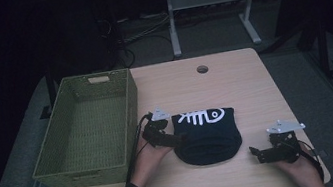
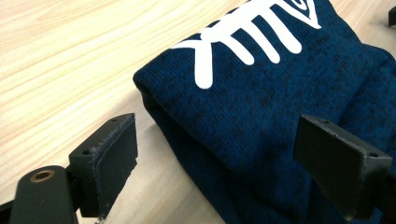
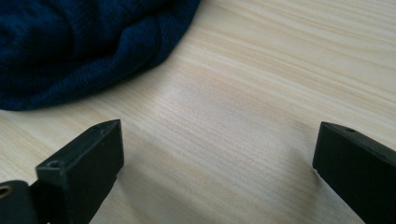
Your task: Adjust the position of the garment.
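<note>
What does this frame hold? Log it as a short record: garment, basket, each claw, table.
garment: dark blue knit garment with a white fish-skeleton print, folded, lying flat at mid-table
basket: green woven basket, left of the garment, nothing seen inside
left claw: left claw open, jaws straddling the garment's folded edge, pads not pressing on it
right claw: right claw open, over bare wood to the right of the garment, apart from it
table: light wooden table with a round hole near the far edge
</note>
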A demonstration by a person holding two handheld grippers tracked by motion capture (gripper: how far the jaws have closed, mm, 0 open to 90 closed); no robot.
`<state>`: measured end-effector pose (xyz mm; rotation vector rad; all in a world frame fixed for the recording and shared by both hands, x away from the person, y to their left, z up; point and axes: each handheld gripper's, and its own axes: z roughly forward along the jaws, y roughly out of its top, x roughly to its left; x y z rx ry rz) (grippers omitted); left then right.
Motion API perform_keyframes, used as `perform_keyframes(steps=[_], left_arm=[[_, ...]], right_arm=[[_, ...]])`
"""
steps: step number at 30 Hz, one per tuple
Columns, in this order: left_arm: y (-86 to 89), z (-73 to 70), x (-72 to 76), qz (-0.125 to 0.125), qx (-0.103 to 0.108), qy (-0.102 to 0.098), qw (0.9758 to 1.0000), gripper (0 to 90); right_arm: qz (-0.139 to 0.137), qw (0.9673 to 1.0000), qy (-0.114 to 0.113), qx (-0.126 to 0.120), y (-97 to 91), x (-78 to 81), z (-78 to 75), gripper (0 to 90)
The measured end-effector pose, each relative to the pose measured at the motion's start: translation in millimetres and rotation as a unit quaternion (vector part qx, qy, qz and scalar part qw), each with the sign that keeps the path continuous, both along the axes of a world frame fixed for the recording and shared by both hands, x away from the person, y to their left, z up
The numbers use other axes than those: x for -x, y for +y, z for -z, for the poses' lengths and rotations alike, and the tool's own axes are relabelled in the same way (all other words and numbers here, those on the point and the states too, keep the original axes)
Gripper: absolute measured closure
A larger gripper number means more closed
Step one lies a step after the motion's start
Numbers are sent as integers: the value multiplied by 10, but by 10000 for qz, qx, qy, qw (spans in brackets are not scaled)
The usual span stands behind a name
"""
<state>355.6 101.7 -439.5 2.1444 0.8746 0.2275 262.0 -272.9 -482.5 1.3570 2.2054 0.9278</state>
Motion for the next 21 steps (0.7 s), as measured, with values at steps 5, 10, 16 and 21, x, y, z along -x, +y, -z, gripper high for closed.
perform_keyframes(steps=[5,10,16,21], left_arm=[[-37,37,-40,36,-42,-63,10000,128],[-60,110,-68,72,-52,-40,10000,127],[-99,193,-53,140,-56,26,9999,127],[-133,250,-37,211,-173,11,9996,128]], right_arm=[[-5,10000,70,-36,-4,-12,4,19],[-10,10000,73,-38,-4,-12,4,18],[-36,10000,71,-37,-5,-15,4,19],[-41,10000,72,-38,-5,-15,5,19]])
